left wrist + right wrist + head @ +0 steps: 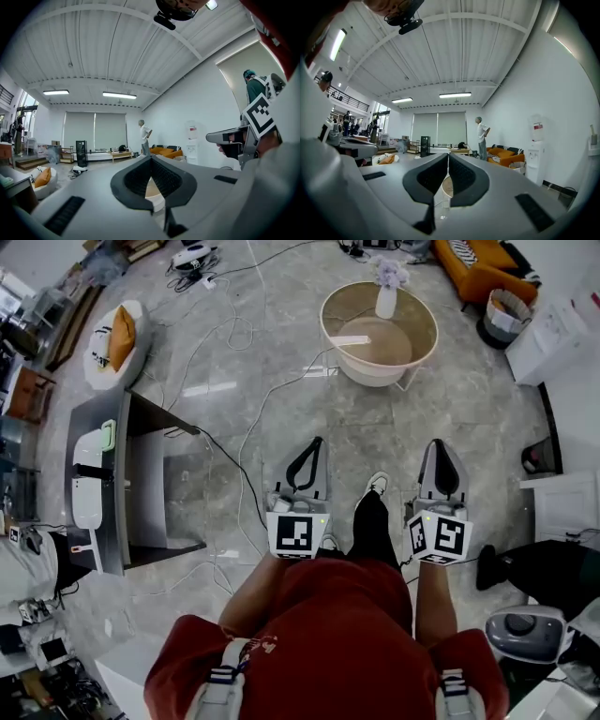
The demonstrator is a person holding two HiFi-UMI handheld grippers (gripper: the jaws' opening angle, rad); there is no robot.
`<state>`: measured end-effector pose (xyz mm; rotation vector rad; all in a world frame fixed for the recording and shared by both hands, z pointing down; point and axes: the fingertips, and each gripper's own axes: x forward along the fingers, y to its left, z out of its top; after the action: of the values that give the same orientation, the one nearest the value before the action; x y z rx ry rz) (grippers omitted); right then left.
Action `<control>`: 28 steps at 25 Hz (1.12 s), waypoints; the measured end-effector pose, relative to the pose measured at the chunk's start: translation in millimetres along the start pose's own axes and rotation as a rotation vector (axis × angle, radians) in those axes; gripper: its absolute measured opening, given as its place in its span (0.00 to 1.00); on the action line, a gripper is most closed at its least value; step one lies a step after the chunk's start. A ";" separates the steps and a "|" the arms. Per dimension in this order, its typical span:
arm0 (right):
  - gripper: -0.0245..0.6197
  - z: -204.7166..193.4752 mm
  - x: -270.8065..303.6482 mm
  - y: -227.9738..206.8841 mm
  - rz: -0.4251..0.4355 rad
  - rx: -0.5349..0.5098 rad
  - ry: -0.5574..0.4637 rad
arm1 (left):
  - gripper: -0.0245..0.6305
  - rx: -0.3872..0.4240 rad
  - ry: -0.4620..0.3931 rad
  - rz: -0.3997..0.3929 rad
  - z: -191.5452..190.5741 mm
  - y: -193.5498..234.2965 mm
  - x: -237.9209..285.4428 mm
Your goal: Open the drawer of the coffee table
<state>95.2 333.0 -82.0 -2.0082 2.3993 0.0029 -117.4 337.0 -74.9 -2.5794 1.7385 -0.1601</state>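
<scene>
Closest to the lens, at the bottom of the head view: red shirt and shoulder straps of the person standing. Just above, held level and side by side: grey left gripper and grey right gripper. Both closed on nothing, tips together, likely for want of anything within reach.

Straight ahead, upper centre: round cream coffee table with raised rim, well apart from both grippers and framed between the pads in each gripper view. Judged the task's table for that reason alone. No drawer front to be made out from here; probably low on the side, which calls for an approach and a stoop first. On its top, a white vase of pale flowers, best not jolted during a pull.

Further out: grey marble-look floor crossed by loose cables, a likely trip hazard on the way. At far left, a dark rectangular table bearing a white appliance, possibly the drawer's owner instead. At upper right, an orange sofa.
</scene>
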 end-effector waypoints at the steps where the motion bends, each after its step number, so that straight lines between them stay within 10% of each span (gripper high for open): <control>1: 0.07 -4.9 8.7 -6.3 -0.005 0.003 0.007 | 0.06 -0.002 0.007 -0.004 -3.0 -1.2 10.5; 19: 0.07 -15.8 249.0 -172.0 0.048 -0.038 0.018 | 0.06 -0.013 0.060 -0.011 9.0 -27.2 312.6; 28: 0.07 -32.3 299.5 -193.4 0.046 -0.014 0.031 | 0.06 -0.006 0.081 -0.014 -3.4 -25.9 370.7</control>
<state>232.6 3.8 -51.7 -1.9723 2.4708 -0.0108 44.0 3.7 -43.5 -2.6256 1.7489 -0.2631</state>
